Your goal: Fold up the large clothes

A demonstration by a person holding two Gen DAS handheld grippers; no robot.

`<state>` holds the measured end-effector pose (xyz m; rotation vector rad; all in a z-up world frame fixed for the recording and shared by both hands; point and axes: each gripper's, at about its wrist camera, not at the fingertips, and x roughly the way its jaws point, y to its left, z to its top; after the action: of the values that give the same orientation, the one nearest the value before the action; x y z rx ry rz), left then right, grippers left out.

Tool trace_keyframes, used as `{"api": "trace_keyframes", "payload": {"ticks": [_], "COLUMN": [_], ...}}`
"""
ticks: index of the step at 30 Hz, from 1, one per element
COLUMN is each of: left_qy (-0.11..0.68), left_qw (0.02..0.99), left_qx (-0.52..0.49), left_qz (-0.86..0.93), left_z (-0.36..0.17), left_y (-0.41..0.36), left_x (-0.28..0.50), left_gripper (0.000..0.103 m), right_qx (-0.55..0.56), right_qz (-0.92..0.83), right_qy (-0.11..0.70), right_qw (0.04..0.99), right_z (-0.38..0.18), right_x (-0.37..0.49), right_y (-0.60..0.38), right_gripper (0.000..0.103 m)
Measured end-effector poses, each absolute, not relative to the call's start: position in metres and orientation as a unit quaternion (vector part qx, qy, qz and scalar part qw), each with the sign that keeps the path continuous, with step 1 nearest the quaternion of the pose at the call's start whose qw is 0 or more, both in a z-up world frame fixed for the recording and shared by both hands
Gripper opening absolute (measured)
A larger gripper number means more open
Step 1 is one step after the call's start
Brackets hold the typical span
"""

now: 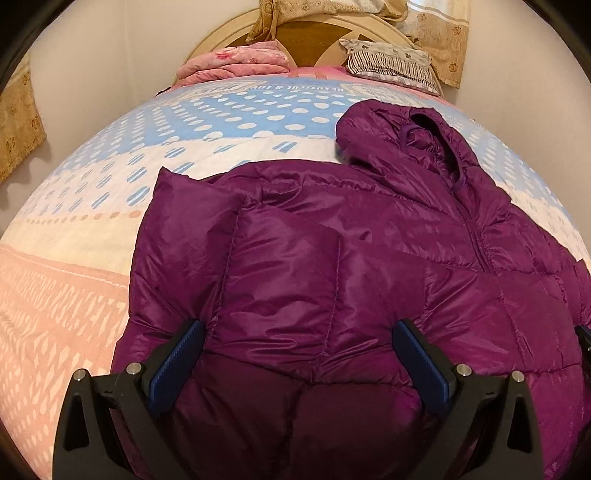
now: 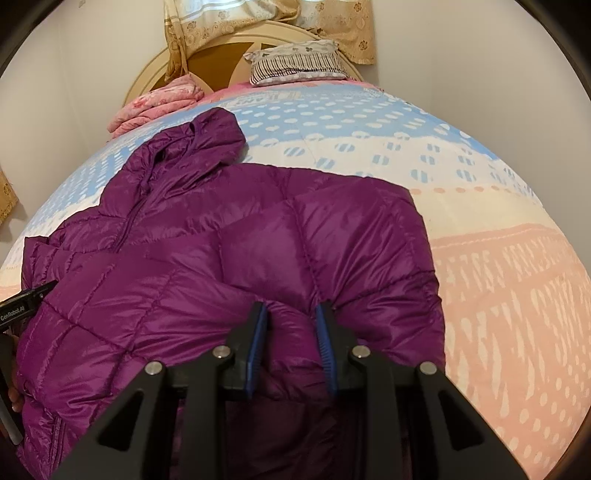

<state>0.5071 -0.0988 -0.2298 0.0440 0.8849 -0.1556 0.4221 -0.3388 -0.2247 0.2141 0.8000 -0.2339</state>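
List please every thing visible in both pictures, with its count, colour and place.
puffer jacket: one, purple, spread on the bed, hood toward the headboard
bedcover: one, blue, white and pink, under the jacket
folded blanket: one, pink, at the bed's head
pillow: one, striped with flowers, at the headboard
headboard: one, cream and brown
curtain: beige, behind the bed
left gripper: black, blue pads, jaws wide over the jacket
right gripper: black, blue pads, pinching jacket fabric

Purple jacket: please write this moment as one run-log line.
purple jacket: on bed, partly folded | left hand-held gripper: open above jacket | right hand-held gripper: shut on jacket fold
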Motion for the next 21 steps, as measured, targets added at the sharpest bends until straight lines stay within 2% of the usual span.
{"api": "trace_keyframes", "payload": {"ticks": [21], "left_qy": [0.437], "left_qw": [0.896], "left_qx": [0.029], "left_qz": [-0.078], "left_z": [-0.2306], "left_y": [-0.1], "left_x": [0.5123], "left_gripper": [0.102], "right_qx": [0.096], "right_qz": [-0.114], "right_qy": [0.393], "right_qw": [0.908], "right_z": [-0.226], "right_x": [0.423], "right_y": [-0.336], "right_gripper": [0.031]}}
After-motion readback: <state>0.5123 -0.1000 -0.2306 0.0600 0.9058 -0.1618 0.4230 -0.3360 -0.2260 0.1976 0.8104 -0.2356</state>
